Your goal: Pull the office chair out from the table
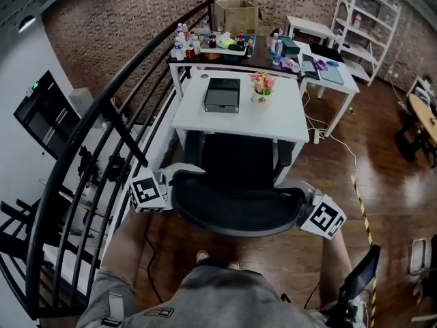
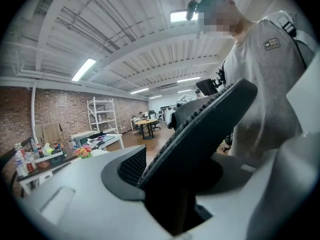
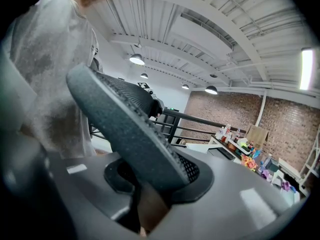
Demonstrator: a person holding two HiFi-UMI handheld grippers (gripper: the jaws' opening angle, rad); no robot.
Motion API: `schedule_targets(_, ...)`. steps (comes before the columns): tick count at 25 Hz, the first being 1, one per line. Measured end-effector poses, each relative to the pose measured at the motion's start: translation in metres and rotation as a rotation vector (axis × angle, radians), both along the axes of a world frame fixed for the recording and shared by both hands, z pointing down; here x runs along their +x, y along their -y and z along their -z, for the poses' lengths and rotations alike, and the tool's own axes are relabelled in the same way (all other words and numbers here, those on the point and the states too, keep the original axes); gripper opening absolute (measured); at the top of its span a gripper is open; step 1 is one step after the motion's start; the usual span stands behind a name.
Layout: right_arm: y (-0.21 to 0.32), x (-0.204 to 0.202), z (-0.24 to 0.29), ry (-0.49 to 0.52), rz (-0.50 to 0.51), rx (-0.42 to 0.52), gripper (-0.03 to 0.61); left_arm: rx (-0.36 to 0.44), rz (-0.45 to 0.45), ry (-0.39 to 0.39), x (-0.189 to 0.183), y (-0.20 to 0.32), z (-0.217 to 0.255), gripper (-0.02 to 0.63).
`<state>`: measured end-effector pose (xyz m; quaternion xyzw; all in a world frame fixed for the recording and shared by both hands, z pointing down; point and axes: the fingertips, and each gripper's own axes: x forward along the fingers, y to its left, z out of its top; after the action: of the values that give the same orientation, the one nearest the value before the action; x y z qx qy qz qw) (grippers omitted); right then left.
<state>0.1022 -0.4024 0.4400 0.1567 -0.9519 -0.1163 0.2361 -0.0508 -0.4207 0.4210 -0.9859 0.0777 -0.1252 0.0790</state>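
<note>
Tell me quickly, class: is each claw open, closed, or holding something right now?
Left claw: closed on the chair backrest, at its left edge.
Right claw: closed on the chair backrest, at its right edge.

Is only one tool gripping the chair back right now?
No, the left tool and the right tool each clamp one end of the chair backrest.

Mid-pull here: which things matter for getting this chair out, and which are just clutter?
In the job: office chair, gripped by left gripper and right gripper; white table.
Lying about: dark box, flower pot, bottles, cardboard box.
</note>
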Motion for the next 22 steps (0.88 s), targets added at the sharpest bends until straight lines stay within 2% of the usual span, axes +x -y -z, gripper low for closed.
schedule_targets(22, -0.095, -0.018, -0.001, -0.007, -0.074, -0.018, 0.14, 0.007, -0.02, 0.022, -0.019, -0.094, -0.001, 0.199)
